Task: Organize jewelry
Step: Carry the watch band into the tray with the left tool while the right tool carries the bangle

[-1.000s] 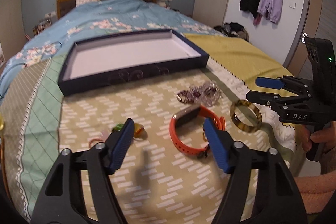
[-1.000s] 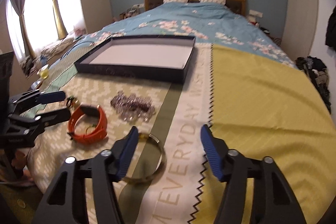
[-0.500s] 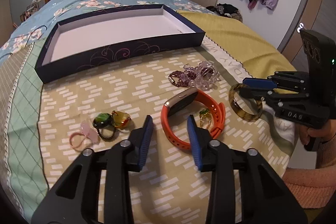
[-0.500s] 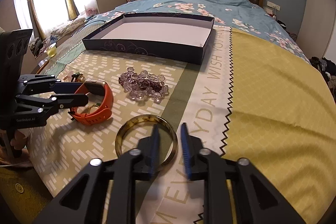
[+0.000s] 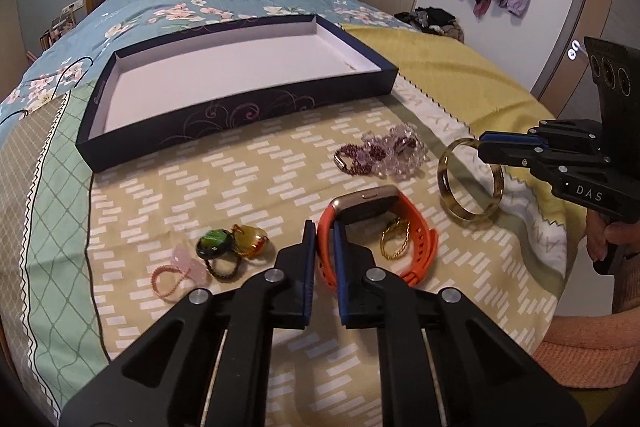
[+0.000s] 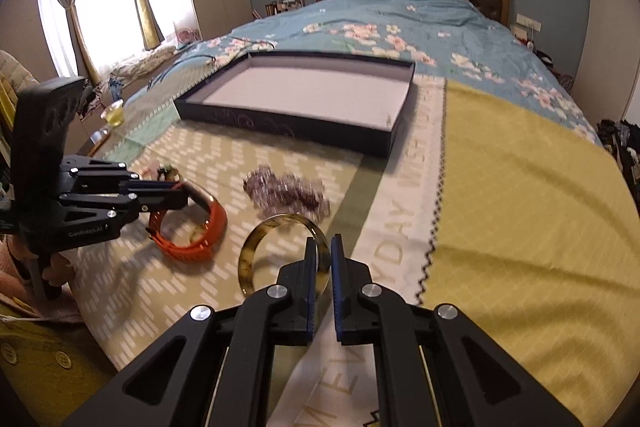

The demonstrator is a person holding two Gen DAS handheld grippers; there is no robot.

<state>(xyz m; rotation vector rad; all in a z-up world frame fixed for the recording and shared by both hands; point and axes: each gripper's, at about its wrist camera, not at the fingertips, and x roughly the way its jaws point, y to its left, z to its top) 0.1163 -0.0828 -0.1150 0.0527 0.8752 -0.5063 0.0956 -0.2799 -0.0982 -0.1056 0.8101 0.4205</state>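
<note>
1. Here the left gripper [image 5: 322, 247] has its blue jaws clamped on the near strap of the orange watch band [image 5: 416, 227], having just been closing; the strap sits pinched between the pads while the rest of the band rests on the bed cover [image 5: 240, 187].
2. The right gripper [image 6: 320, 259] has its jaws closed on the rim of the amber bangle [image 6: 248, 259]; the rim shows between the two pads, and the bangle stands tilted, its far edge off the cover.
3. In the left wrist view the same bangle [image 5: 452, 203] is seen near the bed's right edge with the right gripper [image 5: 486, 147] reaching in from the right, a hand [image 5: 604, 243] on its handle.
4. A heap of purple and clear bead bracelets [image 5: 384, 155] lies between the watch band and the dark blue tray [image 5: 240, 119], well apart from both.
5. A thin gold ring or chain [image 5: 394, 239] lies inside the loop of the watch band.
6. Left of the left gripper sit three small pieces close together: a pink beaded ring [image 5: 176, 273], a green-stone ring [image 5: 214, 245] and an amber-stone ring [image 5: 250, 239], the last two touching.
7. The tray sits farther up the bed, its pale floor bare, its near wall printed with swirls.
8. In the right wrist view the left gripper [image 6: 182, 193] comes in from the left, on the watch band [image 6: 208, 231], blurred.
</note>
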